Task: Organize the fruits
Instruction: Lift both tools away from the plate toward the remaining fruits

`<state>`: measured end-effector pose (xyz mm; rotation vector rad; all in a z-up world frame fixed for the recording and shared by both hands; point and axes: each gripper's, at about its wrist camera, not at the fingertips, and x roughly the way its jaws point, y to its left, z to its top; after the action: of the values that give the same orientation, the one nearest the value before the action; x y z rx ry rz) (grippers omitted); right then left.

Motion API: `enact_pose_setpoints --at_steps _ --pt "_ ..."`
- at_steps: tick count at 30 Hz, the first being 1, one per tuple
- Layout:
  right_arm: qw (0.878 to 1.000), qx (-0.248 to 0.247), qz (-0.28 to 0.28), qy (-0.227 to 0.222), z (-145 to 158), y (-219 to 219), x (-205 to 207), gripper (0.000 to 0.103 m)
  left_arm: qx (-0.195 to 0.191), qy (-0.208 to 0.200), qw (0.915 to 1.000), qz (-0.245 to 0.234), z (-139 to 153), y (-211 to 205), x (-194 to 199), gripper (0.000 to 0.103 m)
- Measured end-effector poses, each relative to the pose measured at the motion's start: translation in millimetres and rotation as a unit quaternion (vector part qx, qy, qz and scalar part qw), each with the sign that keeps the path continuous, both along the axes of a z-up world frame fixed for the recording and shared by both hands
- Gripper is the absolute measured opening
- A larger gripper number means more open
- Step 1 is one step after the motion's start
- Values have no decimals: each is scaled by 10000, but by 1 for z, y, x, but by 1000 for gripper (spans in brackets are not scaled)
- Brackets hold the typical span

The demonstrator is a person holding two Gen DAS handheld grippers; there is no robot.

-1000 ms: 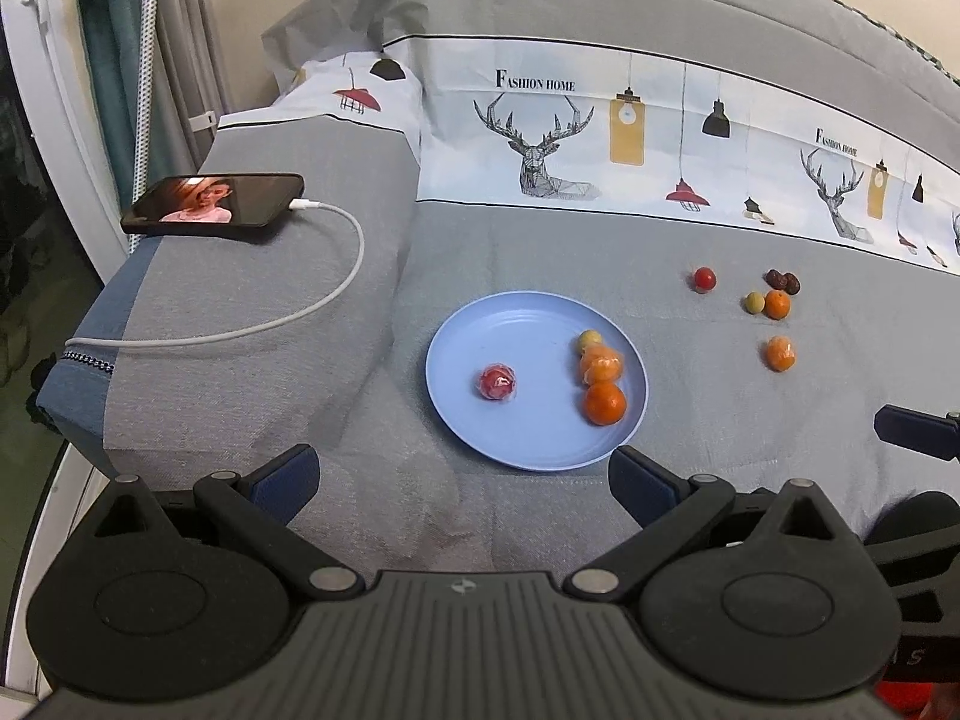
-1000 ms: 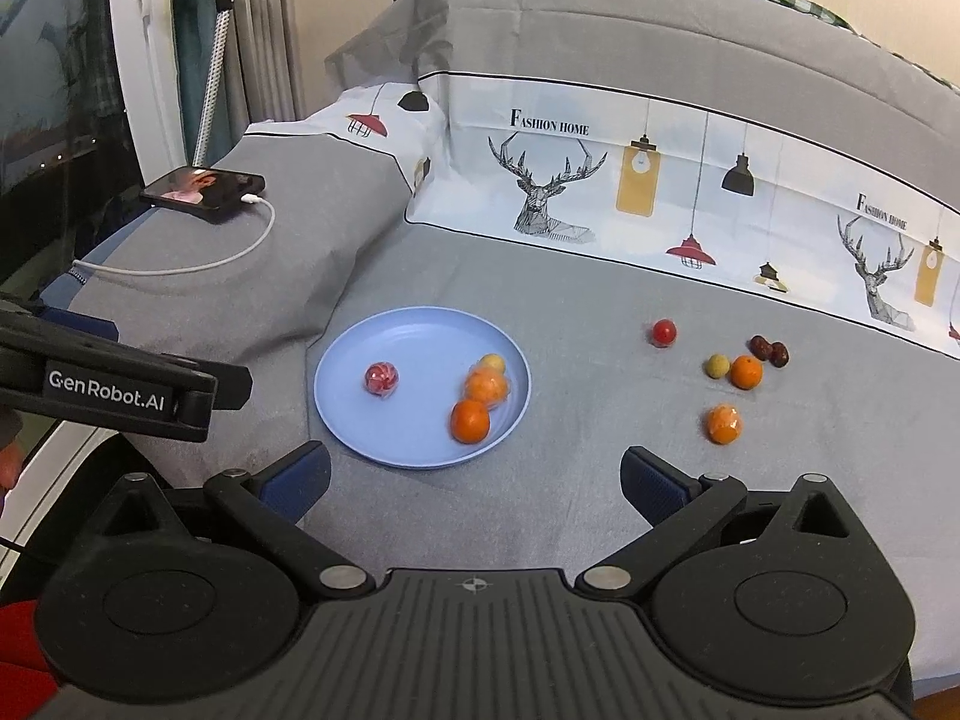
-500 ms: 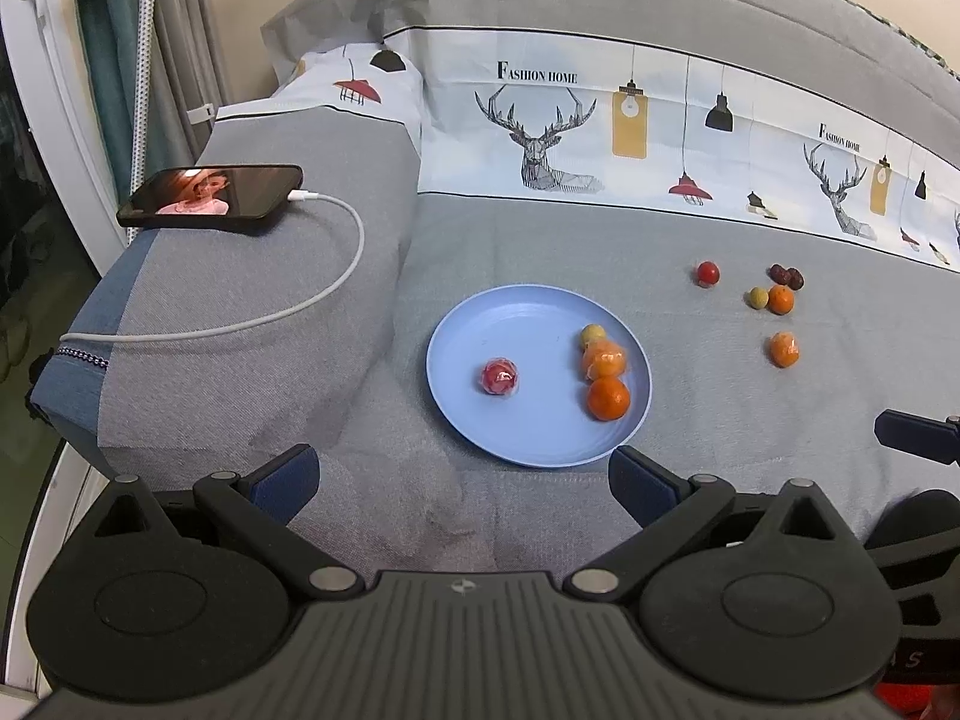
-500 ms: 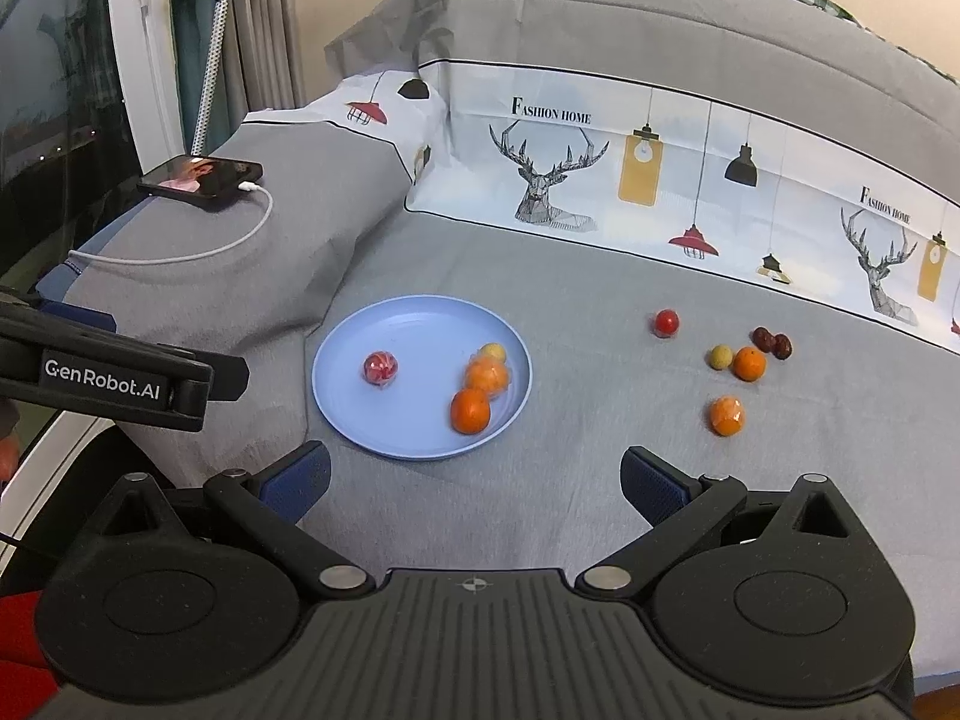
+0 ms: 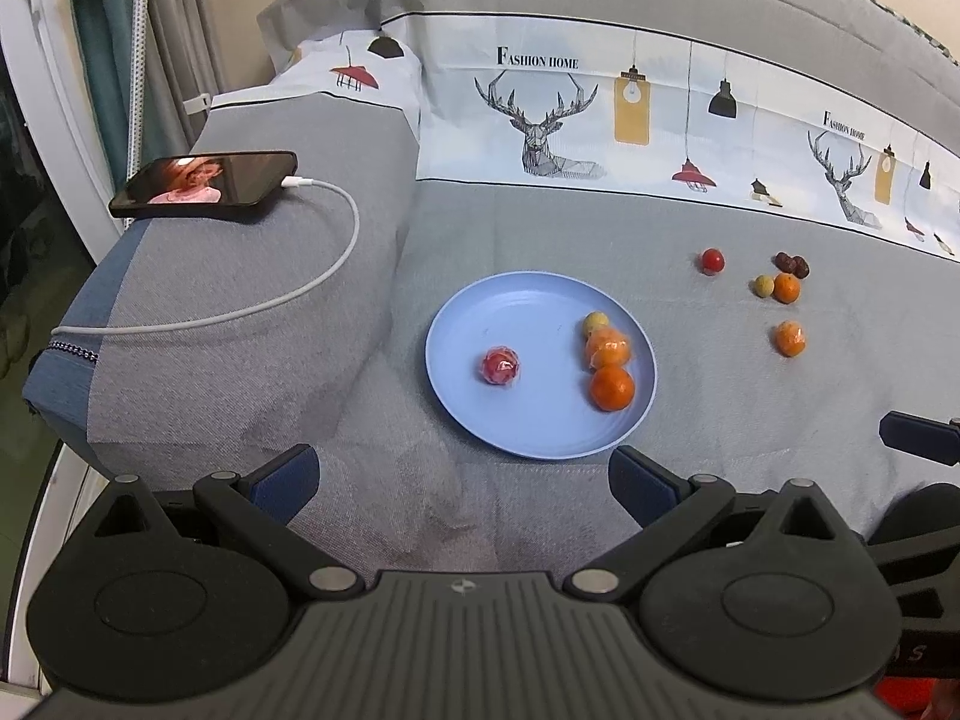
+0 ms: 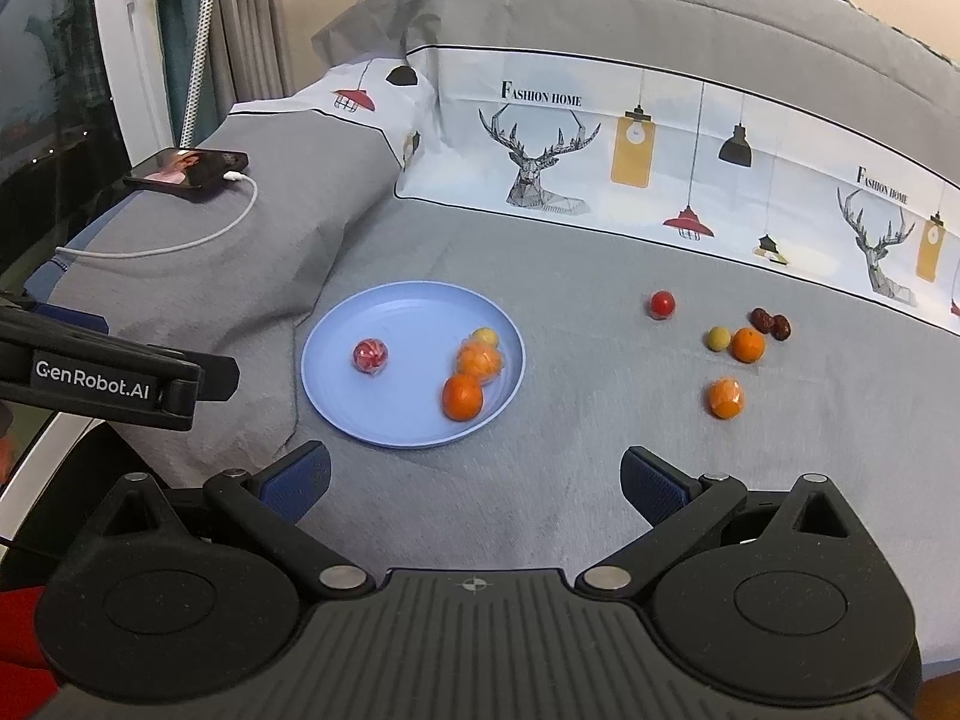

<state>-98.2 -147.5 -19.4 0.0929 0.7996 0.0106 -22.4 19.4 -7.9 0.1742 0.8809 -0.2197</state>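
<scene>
A light blue plate (image 5: 528, 438) (image 6: 336, 384) lies on the grey bed. It holds a wrapped red fruit (image 5: 500, 366) (image 6: 370, 355), an orange (image 5: 611, 389) (image 6: 462, 397), a wrapped orange (image 5: 609, 348) and a small yellow fruit (image 5: 596, 321). To its right on the sheet lie a red tomato (image 6: 662, 304), a yellow fruit (image 6: 717, 338), an orange (image 6: 747, 345), dark dates (image 6: 771, 323) and a wrapped orange (image 6: 725, 398). My left gripper (image 5: 465, 480) and right gripper (image 6: 474, 486) are open, empty, near the plate's front.
A phone (image 5: 204, 185) on a white charging cable (image 5: 288, 294) lies on the grey pillow at left. A printed deer-pattern band (image 6: 660, 180) runs across the bed behind the fruit. The bed's left edge drops off by the window frame (image 6: 120, 60).
Both grippers have drifted slightly; the view shifts a little. No fruit has moved and both grippers stay open.
</scene>
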Motion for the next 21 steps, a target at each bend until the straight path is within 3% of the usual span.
enact_pose_setpoints --at_steps 10,21 --pt "9998 36 -196 43 -8 -9 5 102 6 82 9999 57 -4 -2 8 103" --pt "9962 155 -848 125 -29 -51 15 102 198 274 9994 -9 -14 -27 31 103"
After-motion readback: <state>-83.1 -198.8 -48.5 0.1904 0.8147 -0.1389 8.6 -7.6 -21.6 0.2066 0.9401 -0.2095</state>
